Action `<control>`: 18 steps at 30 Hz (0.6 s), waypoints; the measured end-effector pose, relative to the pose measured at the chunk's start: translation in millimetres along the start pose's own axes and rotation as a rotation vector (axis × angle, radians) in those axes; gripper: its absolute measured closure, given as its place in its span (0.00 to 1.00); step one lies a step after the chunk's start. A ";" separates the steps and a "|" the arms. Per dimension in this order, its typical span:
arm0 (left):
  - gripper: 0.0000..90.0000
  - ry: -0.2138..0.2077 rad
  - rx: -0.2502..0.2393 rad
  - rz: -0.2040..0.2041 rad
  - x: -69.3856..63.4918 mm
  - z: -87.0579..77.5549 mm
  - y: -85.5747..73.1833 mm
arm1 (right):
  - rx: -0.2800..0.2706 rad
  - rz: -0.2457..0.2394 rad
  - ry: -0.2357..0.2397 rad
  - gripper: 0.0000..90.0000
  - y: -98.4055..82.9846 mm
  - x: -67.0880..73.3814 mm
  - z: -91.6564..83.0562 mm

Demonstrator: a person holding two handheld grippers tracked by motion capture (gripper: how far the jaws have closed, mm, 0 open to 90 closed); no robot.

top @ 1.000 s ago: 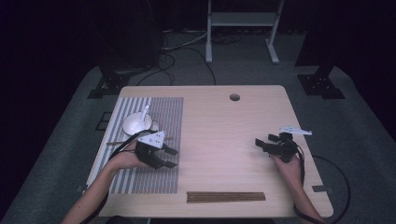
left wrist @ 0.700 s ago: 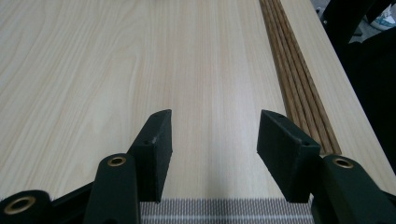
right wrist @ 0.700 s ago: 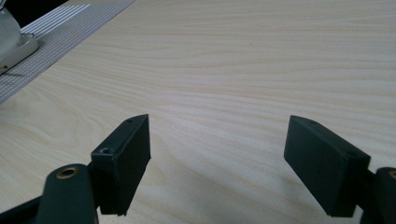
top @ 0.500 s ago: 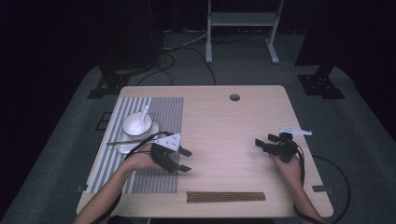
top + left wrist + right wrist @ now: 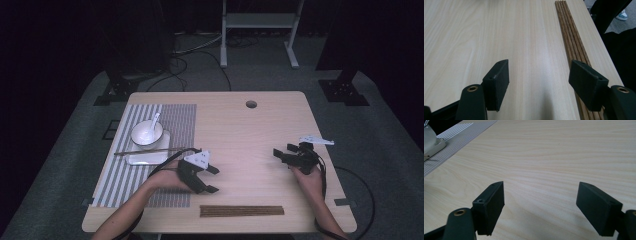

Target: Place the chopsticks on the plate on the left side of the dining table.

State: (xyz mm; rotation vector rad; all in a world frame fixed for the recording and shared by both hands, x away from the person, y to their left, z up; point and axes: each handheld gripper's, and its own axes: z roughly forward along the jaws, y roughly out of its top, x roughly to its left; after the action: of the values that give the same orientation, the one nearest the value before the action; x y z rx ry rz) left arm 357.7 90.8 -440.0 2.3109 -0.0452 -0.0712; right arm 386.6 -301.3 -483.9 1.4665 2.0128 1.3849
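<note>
Since the earlier frames the left gripper (image 5: pixel 212 179) has travelled right, off the striped placemat (image 5: pixel 150 150) and onto the bare wood of the table (image 5: pixel 250 140), ending near the left end of the bundle of brown sticks (image 5: pixel 242 211); its jaws have just been opening and now stand spread with nothing between them. The right gripper (image 5: pixel 278 155) has kept its place at the right side of the table, its jaws also spread and empty over bare wood. The placemat, bowl and tray look unchanged. The bundle of sticks lies flat along the near edge of the table, roughly midway between the two forearms, parallel to that edge. In the left gripper view the sticks (image 5: pixel 570 37) show as several thin dark-brown grooved rods laid tightly side by side, running away beneath the right-hand jaw, close to the table's edge. On the placemat at the far left sits a white bowl (image 5: pixel 146 133) with a spoon (image 5: pixel 155 120) in it, on a small white tray (image 5: pixel 147 156), with a thin stick (image 5: pixel 150 150) lying across the tray.
</note>
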 end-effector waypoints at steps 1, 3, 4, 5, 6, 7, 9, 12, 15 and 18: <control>0.34 -0.001 -0.002 -0.005 -0.3 1.7 0.2 | 0.000 0.000 0.000 0.23 0.0 0.0 0.0; 0.33 0.003 -0.003 -0.016 0.1 4.3 0.6 | 0.001 -0.001 0.000 0.23 0.0 0.1 0.0; 0.33 0.001 -0.007 -0.020 0.0 5.5 0.8 | 0.000 0.000 0.000 0.23 0.0 0.0 0.0; 0.32 0.004 -0.011 -0.021 -0.7 7.1 1.2 | 0.000 0.000 0.000 0.23 0.0 0.0 0.0; 0.32 0.005 -0.012 -0.019 -1.5 8.7 1.7 | 0.001 0.000 0.001 0.23 0.0 0.0 0.0; 0.32 0.002 -0.013 -0.018 -2.3 10.1 2.2 | 0.001 0.001 0.001 0.23 0.1 0.0 0.0; 0.32 0.002 -0.016 -0.016 -4.1 13.7 4.1 | 0.001 0.002 0.001 0.23 0.1 -0.1 0.0; 0.32 0.008 -0.017 -0.013 -6.1 18.0 7.8 | 0.000 -0.001 0.001 0.23 0.0 0.0 -0.1; 0.32 0.000 0.004 -0.005 -7.0 22.5 12.0 | 0.001 -0.006 0.001 0.23 0.0 0.6 0.0; 0.32 0.002 0.007 -0.006 -6.9 26.2 15.3 | -0.002 -0.006 0.002 0.23 0.0 0.5 -0.1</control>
State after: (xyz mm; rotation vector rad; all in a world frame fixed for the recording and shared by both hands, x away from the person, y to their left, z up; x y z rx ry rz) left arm 348.9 61.6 -446.1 2.3180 -0.0373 -0.0724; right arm 386.3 -300.9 -483.8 1.4579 2.0149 1.3854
